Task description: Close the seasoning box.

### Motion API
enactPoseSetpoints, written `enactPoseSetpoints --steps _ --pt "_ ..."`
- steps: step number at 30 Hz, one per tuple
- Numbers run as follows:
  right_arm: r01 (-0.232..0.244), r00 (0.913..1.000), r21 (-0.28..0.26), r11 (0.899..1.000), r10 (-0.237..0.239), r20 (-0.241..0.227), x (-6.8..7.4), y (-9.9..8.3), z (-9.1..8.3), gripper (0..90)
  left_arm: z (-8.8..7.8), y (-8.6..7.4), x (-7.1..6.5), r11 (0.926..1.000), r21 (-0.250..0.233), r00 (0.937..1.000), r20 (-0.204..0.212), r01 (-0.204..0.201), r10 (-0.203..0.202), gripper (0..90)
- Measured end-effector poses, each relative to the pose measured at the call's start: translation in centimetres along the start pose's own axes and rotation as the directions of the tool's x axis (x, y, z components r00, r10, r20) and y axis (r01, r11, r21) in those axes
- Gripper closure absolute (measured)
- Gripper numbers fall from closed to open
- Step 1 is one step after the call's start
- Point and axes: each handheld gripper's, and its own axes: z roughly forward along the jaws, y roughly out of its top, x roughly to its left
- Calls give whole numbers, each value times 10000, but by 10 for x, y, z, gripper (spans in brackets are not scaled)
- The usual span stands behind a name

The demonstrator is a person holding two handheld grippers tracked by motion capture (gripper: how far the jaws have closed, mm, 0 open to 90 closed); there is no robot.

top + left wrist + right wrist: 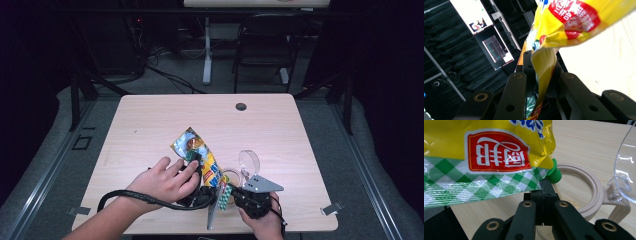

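Pale wood counter, mostly bare. Yellow seasoning pouch lifted at near centre, tilted, green spout aimed down over beige jar with clear flip lid thrown back. Left claw pinching pouch's upper fold; right claw pressed together just under spout corner, pinching pouch edge there. Jar open, pouch positioned; some granules apparently in jar already. Likely left: finish pouring, set pouch down, shut lid.

The high view looks forward and down over my table. My two gripper views ride close behind my jaws, both sharing the yellow seasoning pouch with it.
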Motion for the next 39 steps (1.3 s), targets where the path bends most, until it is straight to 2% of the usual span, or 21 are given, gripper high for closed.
enactPoseSetpoints --steps 12,16,17,21,23,24,25,39 --pt "5 10000 -32 10000 -5 6 0 1 -1 900 -1 0 2 10000 -2 10000 44 36 -36 825" --pt "10 10000 -50 10000 -10 -45 1 1 -1 900 -1 0 4 10000 -16 10000 -15 -89 89 827" --pt "16 10000 -48 10000 -16 -45 1 1 -1 900 -2 0 5 9997 2 9997 -53 -233 233 827" --pt "38 9999 -78 10000 -39 -112 1 1 -1 900 -2 0 4 9999 4 9999 37 -136 136 830" --pt "16 9999 -46 10000 -17 -120 1 1 -1 900 -2 0 4 9999 -5 9999 46 -157 157 832" --pt "10 9999 -37 10000 -11 -129 1 1 -1 900 -2 0 5 9996 -36 9996 -48 -292 292 832" --pt "21 9999 -8 10000 -21 -139 1 1 -1 900 -1 0 4 10000 -43 9999 80 -63 63 833" --pt "40 9995 -39 10000 -42 -310 3 1 1 900 -2 -2 4 10000 -78 10000 45 -27 27 847"
